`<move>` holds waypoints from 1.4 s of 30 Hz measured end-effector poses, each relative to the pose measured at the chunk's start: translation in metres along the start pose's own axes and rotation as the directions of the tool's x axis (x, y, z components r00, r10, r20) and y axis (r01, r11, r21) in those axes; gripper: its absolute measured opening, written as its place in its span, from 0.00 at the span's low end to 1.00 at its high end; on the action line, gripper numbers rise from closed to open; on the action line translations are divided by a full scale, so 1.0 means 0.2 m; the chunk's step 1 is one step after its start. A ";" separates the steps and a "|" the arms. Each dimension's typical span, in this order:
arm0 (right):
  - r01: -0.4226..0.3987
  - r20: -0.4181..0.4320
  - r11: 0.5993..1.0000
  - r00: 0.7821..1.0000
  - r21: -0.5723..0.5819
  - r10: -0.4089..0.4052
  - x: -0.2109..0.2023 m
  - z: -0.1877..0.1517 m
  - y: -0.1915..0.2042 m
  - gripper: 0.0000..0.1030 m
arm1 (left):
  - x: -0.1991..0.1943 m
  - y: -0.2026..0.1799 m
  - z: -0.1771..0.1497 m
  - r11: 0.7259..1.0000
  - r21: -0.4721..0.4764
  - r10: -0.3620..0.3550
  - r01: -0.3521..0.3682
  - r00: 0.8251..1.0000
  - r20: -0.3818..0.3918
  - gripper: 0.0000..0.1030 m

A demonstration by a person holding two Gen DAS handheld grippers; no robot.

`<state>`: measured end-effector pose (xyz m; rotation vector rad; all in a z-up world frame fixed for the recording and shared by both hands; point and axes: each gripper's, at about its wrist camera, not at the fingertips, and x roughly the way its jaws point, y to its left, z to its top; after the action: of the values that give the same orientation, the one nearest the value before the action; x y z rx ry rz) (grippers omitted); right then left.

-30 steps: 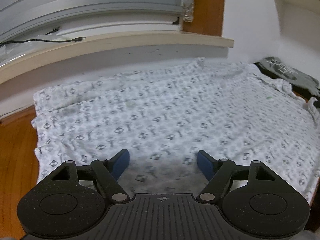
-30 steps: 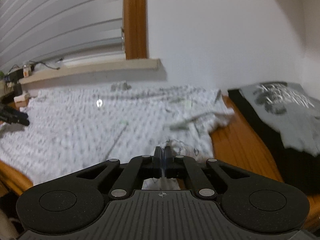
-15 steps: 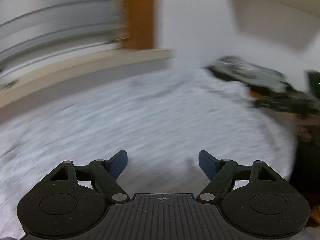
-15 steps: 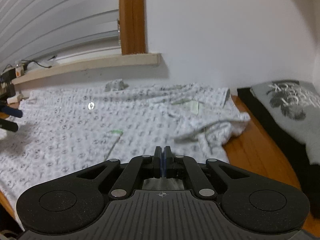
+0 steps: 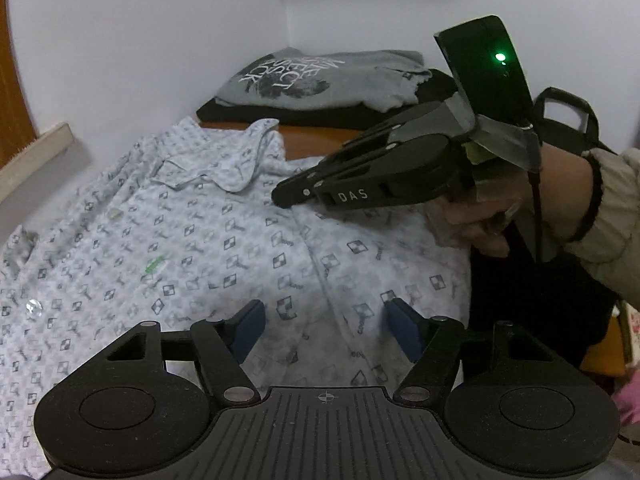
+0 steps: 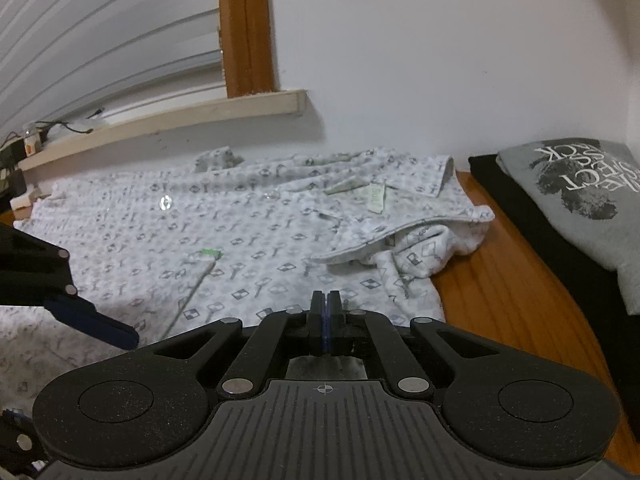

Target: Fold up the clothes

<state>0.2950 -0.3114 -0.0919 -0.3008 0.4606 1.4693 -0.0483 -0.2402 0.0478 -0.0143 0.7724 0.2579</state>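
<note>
Left wrist view, shirt: the patterned shirt [image 5: 224, 240] is seen spread flat over the wooden tabletop [image 5: 316, 142], collar toward the far wall, presumably laid out so that its sides can be folded in.
Left wrist view, left hand-held gripper [image 5: 324, 326]: it is held low over the near hem with its blue pads wide apart; nothing is gripped.
Left wrist view, right hand-held gripper [image 5: 280, 196]: it is held by a hand [image 5: 500, 216], tips pressed together at the cloth; whether fabric is pinched cannot be told.
Right wrist view, right hand-held gripper [image 6: 325, 312]: the pads are seen fully together above the shirt [image 6: 240, 232]; no cloth is visible between them.
Right wrist view, sleeve [image 6: 416, 248]: it lies bunched at the shirt's edge.
Containers: none are seen; a grey printed garment [image 6: 576, 192] is stacked folded on a black one [image 6: 520, 208], apart from the shirt.
</note>
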 end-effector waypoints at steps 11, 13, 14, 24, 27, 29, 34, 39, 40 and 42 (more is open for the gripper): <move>-0.002 0.016 0.997 1.000 0.082 0.001 -0.26 -0.11 -0.04 0.42 | 0.02 0.04 0.00 0.999 -0.027 -0.023 0.023 1.000 0.002 0.70; 0.007 0.006 0.997 1.000 0.078 -0.008 -0.34 -0.16 -0.04 0.45 | 0.01 0.04 0.00 0.999 -0.028 -0.025 0.025 1.000 0.005 0.70; 0.013 0.009 0.997 1.000 0.071 -0.013 -0.39 -0.19 -0.04 0.49 | 0.01 0.05 0.00 0.999 -0.028 -0.027 0.027 1.000 0.005 0.70; -0.004 -0.004 1.000 1.000 0.013 0.004 -0.58 -0.30 0.03 0.49 | 0.01 0.06 -0.01 0.999 -0.037 -0.027 0.027 1.000 0.011 0.71; -0.008 -0.001 0.999 1.000 -0.049 0.008 -0.55 -0.29 0.08 0.28 | -0.01 0.09 -0.02 0.997 -0.067 -0.027 0.028 1.000 0.010 0.71; -0.002 0.006 0.996 1.000 -0.088 0.002 -0.54 -0.29 0.11 0.11 | -0.07 0.14 -0.05 0.993 -0.115 -0.018 0.021 0.999 0.027 0.71; 0.009 0.032 0.992 0.999 -0.123 -0.005 -0.54 -0.26 0.13 0.04 | -0.30 0.40 -0.24 0.960 -0.269 0.094 -0.073 0.993 0.068 0.70; 0.020 0.113 0.994 0.994 -0.110 -0.008 -0.55 -0.12 0.12 0.03 | -0.59 0.61 -0.47 0.905 -0.382 0.235 -0.187 0.969 0.082 0.72; 0.024 0.130 0.993 0.991 -0.114 -0.009 -0.54 -0.07 0.13 0.03 | -0.65 0.65 -0.51 0.890 -0.405 0.263 -0.209 0.961 0.083 0.72; 0.026 0.162 0.991 0.987 -0.130 -0.004 -0.52 0.02 0.16 0.03 | -0.77 0.72 -0.62 0.854 -0.451 0.327 -0.260 0.942 0.077 0.73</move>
<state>0.2606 -0.3973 -0.0362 -0.2864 0.2305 1.4991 -0.2728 -0.1488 0.0778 -0.3006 0.5485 0.7167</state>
